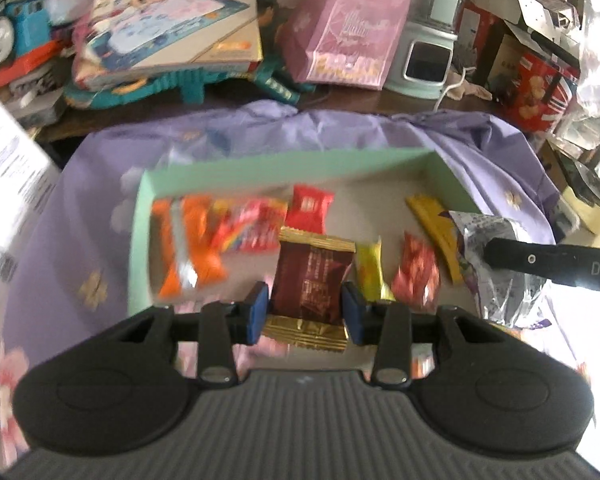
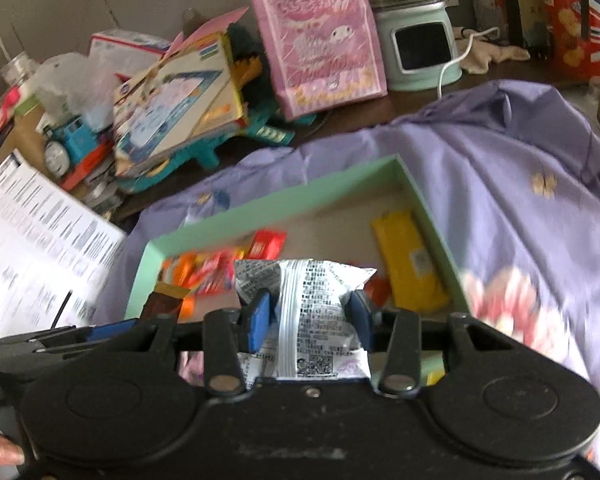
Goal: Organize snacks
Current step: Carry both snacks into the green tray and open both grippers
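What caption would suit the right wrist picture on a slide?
Right gripper holds a silver snack packet above a green box of sweets on a purple cloth.

Ahead of me a lilac cloth (image 2: 480,168) with flowers covers the table. Beyond it, top centre, a pink gift bag (image 2: 320,40) stands beside a pale green appliance (image 2: 416,48). Upper left lies a blue toy train (image 1: 16,36) (its face turned my way) beside a tilted toy box (image 1: 172,28).
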Available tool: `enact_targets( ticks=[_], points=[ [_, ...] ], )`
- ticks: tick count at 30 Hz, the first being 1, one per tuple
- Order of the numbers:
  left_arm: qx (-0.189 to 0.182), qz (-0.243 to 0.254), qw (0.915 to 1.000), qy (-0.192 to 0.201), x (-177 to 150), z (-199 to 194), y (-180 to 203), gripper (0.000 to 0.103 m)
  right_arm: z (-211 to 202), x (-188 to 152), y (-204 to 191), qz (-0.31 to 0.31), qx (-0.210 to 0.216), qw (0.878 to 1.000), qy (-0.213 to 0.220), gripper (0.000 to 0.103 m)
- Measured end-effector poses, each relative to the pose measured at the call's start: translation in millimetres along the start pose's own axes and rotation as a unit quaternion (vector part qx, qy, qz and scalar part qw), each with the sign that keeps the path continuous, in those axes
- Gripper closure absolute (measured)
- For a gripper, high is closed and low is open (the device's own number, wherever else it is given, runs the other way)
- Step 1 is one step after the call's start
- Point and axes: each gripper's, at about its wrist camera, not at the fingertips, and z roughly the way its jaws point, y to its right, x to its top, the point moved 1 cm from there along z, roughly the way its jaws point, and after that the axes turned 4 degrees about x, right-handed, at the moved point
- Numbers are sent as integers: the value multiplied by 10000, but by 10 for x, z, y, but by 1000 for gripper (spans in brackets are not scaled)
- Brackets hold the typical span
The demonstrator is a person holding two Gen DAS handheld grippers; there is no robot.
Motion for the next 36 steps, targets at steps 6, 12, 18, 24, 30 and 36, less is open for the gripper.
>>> enact_targets(
  ticks=[6,12,18,24,30,36],
  points=[
    [-166,-115,9997,-115,408,532,163,64,528,394,154,98,-179,9998,-82,61],
    [-160,-57,9994,-288,573,959,285,64,980,634,290,224,-238,9993,-191,61],
    [-122,-96,9992,-363,704,1234,371,63,1227,756,354,291,-290,9989,-239,60],
    [394,-217,9988,-180,755,1252,370,0,1145,799,402,510,-99,9986,82,0],
    [363,-271,9982,-403,689,1235,306,0,1064,723,391,541,-181,9984,-25,0],
    [399,-172,9982,-409,612,1075,333,0,912,630,336,405,-205,9988,-156,0]
  ],
)
